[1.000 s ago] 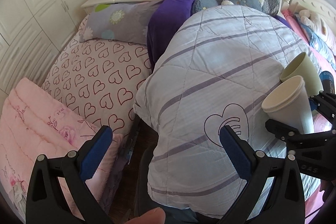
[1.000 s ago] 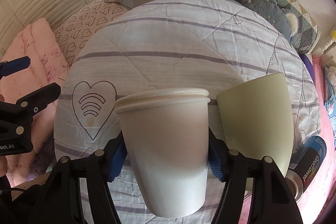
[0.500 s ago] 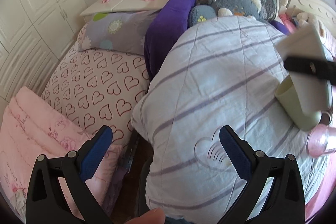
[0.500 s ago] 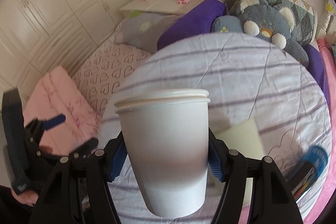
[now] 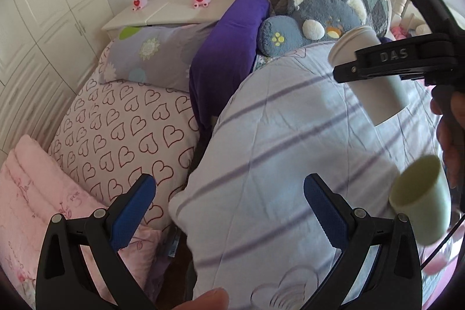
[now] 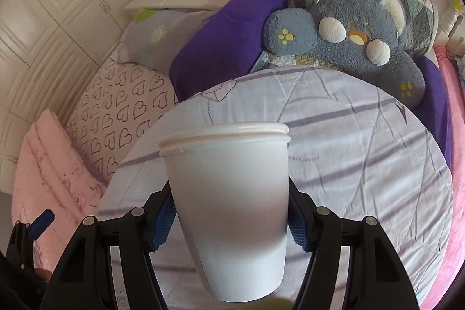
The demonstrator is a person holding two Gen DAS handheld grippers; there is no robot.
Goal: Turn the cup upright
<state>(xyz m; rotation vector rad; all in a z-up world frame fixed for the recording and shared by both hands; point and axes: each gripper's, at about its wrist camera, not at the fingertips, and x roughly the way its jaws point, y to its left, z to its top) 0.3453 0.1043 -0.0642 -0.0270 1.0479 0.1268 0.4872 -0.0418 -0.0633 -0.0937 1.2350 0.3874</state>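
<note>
My right gripper [image 6: 229, 218] is shut on a white paper cup [image 6: 229, 211], rim up in the right wrist view, held in the air above the striped quilt [image 6: 363, 164]. In the left wrist view the same cup [image 5: 375, 83] hangs tilted at upper right, clamped by the right gripper [image 5: 392, 66], rim toward the headboard. A pale green cup [image 5: 421, 205] stands on the quilt [image 5: 261, 164] at right, mouth facing up and left. My left gripper [image 5: 229, 211] is open and empty above the quilt's near edge.
A grey plush bear [image 6: 354, 39], a purple pillow [image 6: 226, 37] and a flowered pillow [image 6: 162, 37] lie at the bed's head. A heart-print sheet [image 5: 125, 130] and a folded pink blanket [image 5: 37, 193] lie left. White wardrobes [image 5: 35, 19] line the left wall.
My right gripper has lifted the white cup high above the quilt and away from the green cup. The left gripper's view has shifted back; the green cup now sits nearer its right finger.
</note>
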